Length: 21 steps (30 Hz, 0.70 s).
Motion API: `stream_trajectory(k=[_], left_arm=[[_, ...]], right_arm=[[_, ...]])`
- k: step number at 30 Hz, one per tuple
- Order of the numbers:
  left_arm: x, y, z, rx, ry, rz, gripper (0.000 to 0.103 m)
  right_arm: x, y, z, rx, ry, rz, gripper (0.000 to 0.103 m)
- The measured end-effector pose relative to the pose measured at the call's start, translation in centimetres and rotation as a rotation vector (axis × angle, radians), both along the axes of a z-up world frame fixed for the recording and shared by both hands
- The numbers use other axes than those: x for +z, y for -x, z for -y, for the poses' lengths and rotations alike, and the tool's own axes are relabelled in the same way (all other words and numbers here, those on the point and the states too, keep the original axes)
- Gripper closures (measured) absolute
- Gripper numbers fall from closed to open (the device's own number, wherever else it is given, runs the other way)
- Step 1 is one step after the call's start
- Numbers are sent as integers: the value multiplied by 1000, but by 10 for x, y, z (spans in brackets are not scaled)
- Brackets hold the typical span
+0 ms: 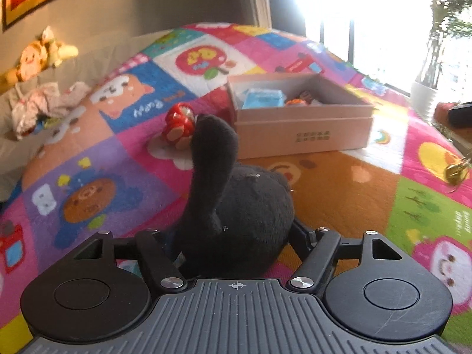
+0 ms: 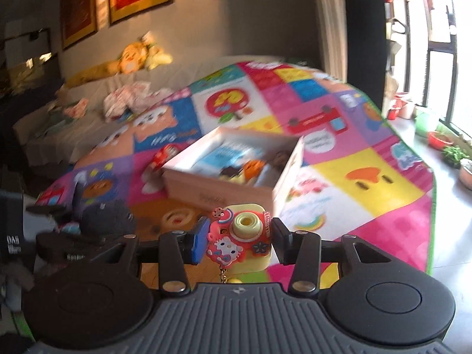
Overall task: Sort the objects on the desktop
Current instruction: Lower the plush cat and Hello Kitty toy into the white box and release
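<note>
Both tongs pinch cargo for the box [image 2: 236, 177] — left gripper [image 1: 236, 236] a black plush [image 1: 236, 206], right gripper [image 2: 237, 239] a toy camera [image 2: 240, 236].

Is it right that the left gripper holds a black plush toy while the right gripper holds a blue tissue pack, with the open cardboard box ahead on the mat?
Not quite. The right gripper holds a yellow toy camera, not a tissue pack; the right wrist view shows it. The left gripper does hold the black plush toy, and the cardboard box stands open ahead.
</note>
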State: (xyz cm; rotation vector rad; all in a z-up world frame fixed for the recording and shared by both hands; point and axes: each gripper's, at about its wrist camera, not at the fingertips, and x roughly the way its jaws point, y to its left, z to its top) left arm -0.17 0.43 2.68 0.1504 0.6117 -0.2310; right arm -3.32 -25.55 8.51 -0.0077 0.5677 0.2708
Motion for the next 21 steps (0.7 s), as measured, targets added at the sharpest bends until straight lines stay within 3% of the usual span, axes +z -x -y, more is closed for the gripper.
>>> stream_trajectory(k=[3,5,8,11,15,16,18,21], left_arm=[[29,13,2,-56,48,56,27],[56,10,7,-83,50,138,27],[93,-14,19,-99,29,279,26],[110,-57,35,-128,46,347,26],[102,-120,53,-197,94,363,18],[94,-133,57,-195,76,345,12],[75,-150,58,-155,50,279,11],[51,-152,40,-95,95,186,8]], right_arm=[[2,8,-6,37,4,6,59],[14,11,-6,44,2,44,59],[47,7,-1,57,-26,138,59],[73,1,2,51,-29,233,59],[87,-16,6,36,-26,298,59],[88,-22,8,32,-27,295,59],[86,-35,10,17,-21,284,59],[81,-52,13,5,-4,267,59]])
